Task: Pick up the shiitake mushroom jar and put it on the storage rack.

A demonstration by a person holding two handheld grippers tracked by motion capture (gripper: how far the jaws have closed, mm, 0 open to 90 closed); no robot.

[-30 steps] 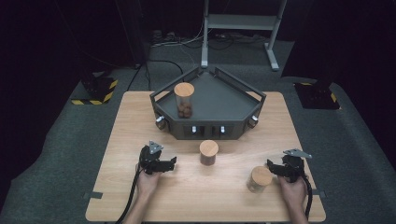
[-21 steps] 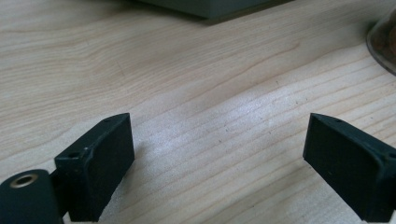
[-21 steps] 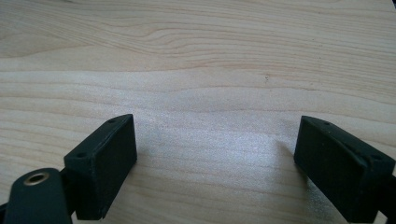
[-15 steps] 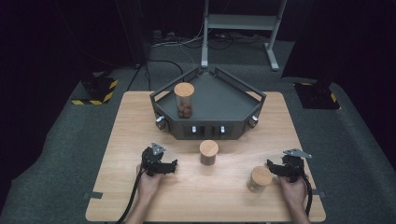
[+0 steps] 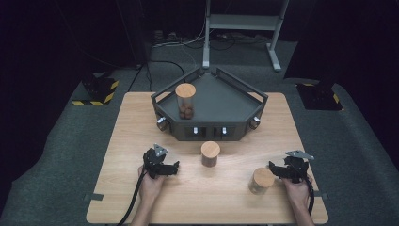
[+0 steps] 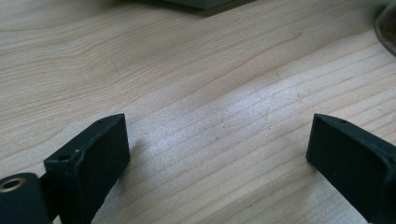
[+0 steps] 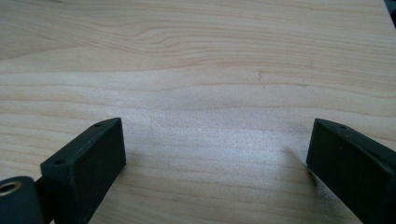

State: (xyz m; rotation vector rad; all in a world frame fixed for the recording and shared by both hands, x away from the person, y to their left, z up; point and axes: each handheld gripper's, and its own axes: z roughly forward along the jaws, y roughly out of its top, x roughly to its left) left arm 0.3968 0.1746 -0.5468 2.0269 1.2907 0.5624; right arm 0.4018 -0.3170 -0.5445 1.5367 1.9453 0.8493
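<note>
A light wooden table (image 5: 141, 117) carries a dark grey angular metal tray (image 5: 221, 101) toward its far side, and a clear cylindrical jar with a wooden lid (image 5: 185, 100), holding brown pieces, stands inside the tray's left part. A second wooden-lidded jar (image 5: 210, 153) stands on the table just in front of the tray. A third wooden-lidded jar (image 5: 261, 181) stands near the front right, just beside the right gripper (image 5: 276, 170). The left gripper (image 5: 172, 167) rests low over the front left of the table. In both gripper views the black jaws stand wide apart with bare wood grain between them.
</note>
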